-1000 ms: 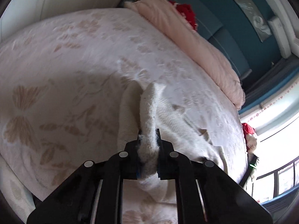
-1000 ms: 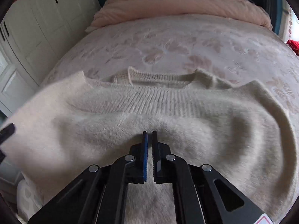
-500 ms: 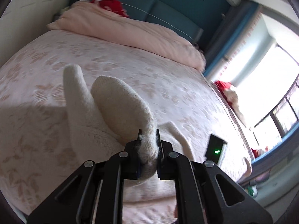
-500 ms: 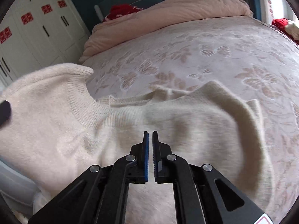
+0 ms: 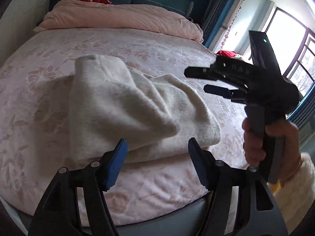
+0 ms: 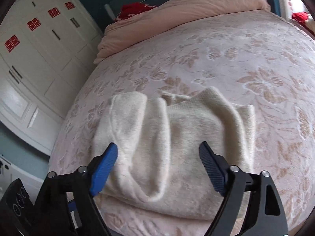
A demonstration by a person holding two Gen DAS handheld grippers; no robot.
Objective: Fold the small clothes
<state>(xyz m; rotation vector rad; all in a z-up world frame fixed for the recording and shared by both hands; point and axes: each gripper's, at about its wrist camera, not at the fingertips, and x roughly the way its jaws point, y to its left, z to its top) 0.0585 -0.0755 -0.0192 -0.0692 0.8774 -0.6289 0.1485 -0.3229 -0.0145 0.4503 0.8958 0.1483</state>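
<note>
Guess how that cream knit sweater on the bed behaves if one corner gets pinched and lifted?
Probably floppy: the sweater lies in soft rolled folds on the bedspread, so the fold would likely fall open. Likely light for its bulk, given the fluffy knit. The fuzzy surface should grip the ribbed pads rather than slip.

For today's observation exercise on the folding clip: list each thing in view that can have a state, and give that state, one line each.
Cream sweater: lying loosely folded on the bed, held by neither gripper.
Left gripper: fingers just opened, nothing between them.
Right gripper: fingers just opened wide, empty, above the sweater.
Pink duvet: bunched at the head of the bed.
Wardrobe doors: closed.
</note>
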